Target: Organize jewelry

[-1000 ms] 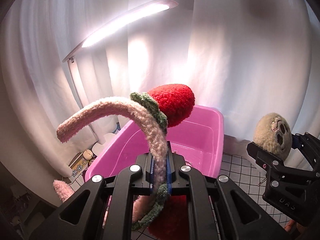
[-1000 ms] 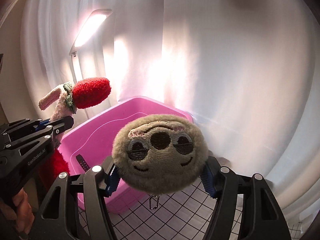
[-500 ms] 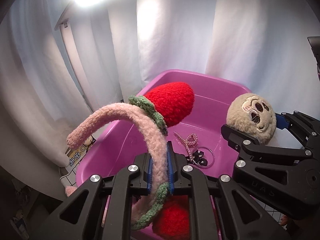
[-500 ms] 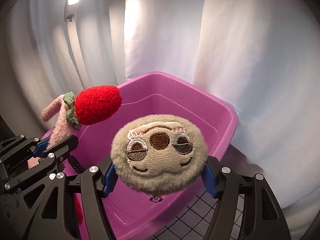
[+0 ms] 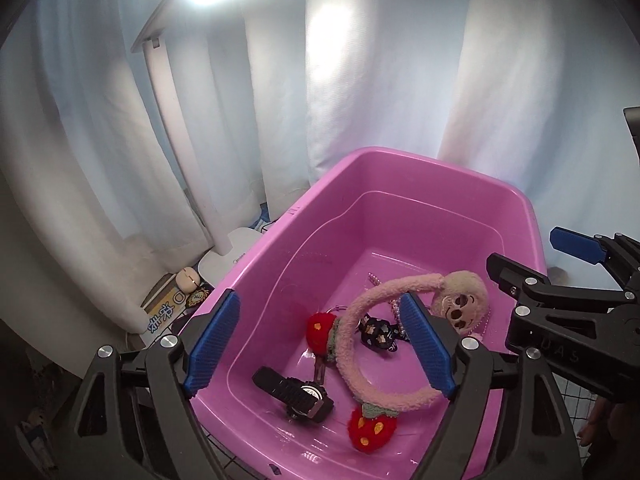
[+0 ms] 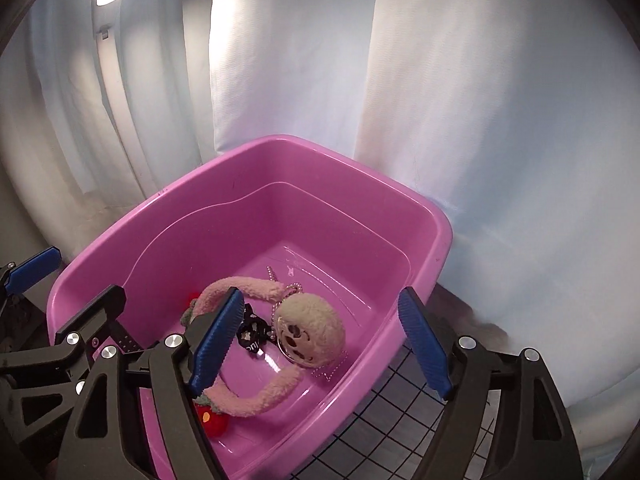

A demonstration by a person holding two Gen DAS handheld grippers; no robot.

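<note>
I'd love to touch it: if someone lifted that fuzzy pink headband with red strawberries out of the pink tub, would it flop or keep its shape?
The fuzzy pink headband would probably keep its shape: it holds an open arc while lying in the pink plastic tub. Its yarn cover looks soft and grippy, so it is unlikely to slip. It seems light, though its plush strawberries may dangle.

in the tub (image 5: 516,200), the headband (image 5: 352,360) lies between the watch (image 5: 294,394) and the plush face (image 5: 460,300).
</note>
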